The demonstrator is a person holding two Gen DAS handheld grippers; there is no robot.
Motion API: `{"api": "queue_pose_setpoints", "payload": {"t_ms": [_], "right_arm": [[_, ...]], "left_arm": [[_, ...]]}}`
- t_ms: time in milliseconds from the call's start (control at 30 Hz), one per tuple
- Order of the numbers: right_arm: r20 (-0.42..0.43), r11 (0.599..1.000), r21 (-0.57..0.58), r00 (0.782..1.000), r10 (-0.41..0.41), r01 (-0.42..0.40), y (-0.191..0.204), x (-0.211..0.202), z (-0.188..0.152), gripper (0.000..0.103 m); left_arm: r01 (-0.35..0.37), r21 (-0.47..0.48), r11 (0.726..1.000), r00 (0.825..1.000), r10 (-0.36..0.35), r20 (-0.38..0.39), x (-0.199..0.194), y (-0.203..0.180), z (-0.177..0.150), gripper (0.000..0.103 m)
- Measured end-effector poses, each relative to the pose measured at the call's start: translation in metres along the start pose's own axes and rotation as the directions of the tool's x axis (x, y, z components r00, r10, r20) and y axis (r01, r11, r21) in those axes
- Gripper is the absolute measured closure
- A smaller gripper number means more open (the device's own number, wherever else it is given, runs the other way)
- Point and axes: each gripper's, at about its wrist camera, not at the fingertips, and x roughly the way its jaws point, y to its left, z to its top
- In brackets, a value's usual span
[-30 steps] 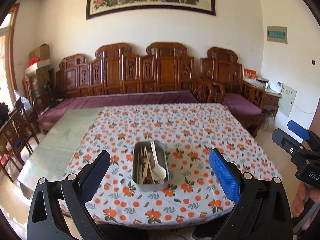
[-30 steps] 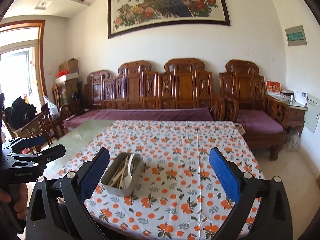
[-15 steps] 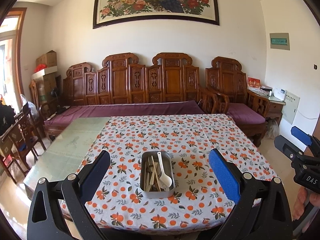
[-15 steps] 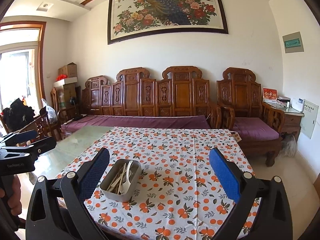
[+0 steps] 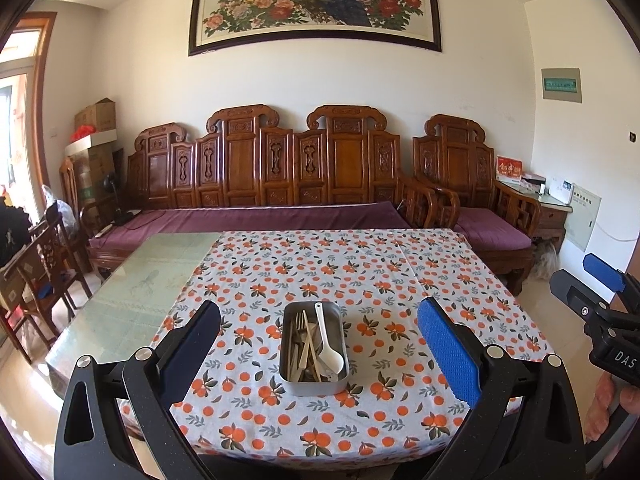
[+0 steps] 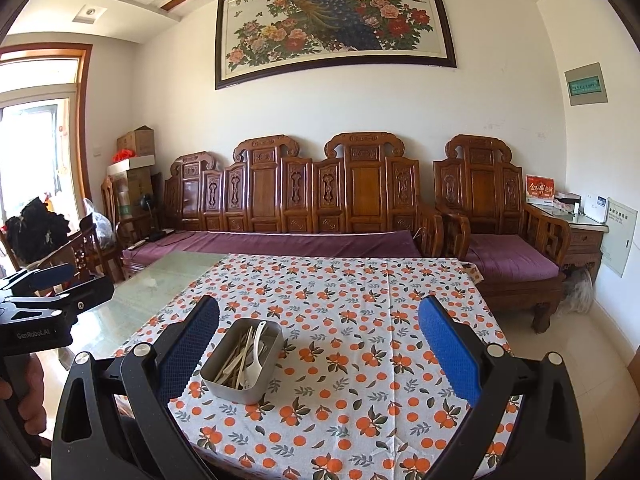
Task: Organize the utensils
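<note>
A metal tray [image 5: 314,347] sits near the front of the table on the orange-print cloth [image 5: 360,264]. It holds a white spoon [image 5: 328,340], a fork, and wooden chopsticks [image 5: 306,342]. In the right wrist view the tray [image 6: 242,360] lies toward the left. My left gripper [image 5: 318,352] is open and empty, held before the table with the tray between its fingers in view. My right gripper [image 6: 318,354] is open and empty, to the right of the tray. Each gripper shows at the edge of the other's view.
The cloth covers the right part of a glass-topped table [image 5: 152,280]. A carved wooden sofa [image 5: 280,184] with purple cushions stands behind it, an armchair [image 5: 480,208] at the right, and wooden chairs [image 5: 44,272] at the left.
Both grippers have tilted upward and drawn back a little, so the table and tray sit lower in both views. Jaws stay open.
</note>
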Motion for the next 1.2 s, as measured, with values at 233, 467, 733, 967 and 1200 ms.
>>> {"api": "queue_pose_setpoints", "payload": {"t_ms": [233, 467, 733, 967, 1200], "right_arm": [[0.0, 1.0, -0.001, 1.0, 0.001, -0.001, 0.0009, 0.0009, -0.0002, 0.003], [-0.002, 1.0, 0.002, 1.0, 0.001, -0.001, 0.0009, 0.001, -0.0003, 0.003], [-0.001, 1.0, 0.002, 1.0, 0.002, -0.002, 0.0009, 0.0013, 0.0006, 0.003], [-0.001, 1.0, 0.001, 1.0, 0.001, -0.001, 0.001, 0.0012, 0.0004, 0.003], [-0.001, 1.0, 0.001, 1.0, 0.002, -0.002, 0.001, 0.0011, 0.0001, 0.003]], "left_arm": [[-0.001, 0.0, 1.0, 1.0, 0.001, 0.003, 0.001, 0.0018, -0.0006, 0.008], [0.0, -0.002, 1.0, 1.0, 0.0, 0.0, 0.0018, 0.0021, -0.0016, 0.008], [-0.001, -0.003, 1.0, 1.0, 0.001, 0.002, 0.0015, 0.0025, -0.0016, 0.008], [0.002, -0.001, 1.0, 1.0, -0.002, 0.005, 0.0005, 0.0026, -0.0016, 0.008], [0.002, 0.001, 1.0, 1.0, -0.002, 0.006, -0.0005, 0.0027, -0.0004, 0.008]]}}
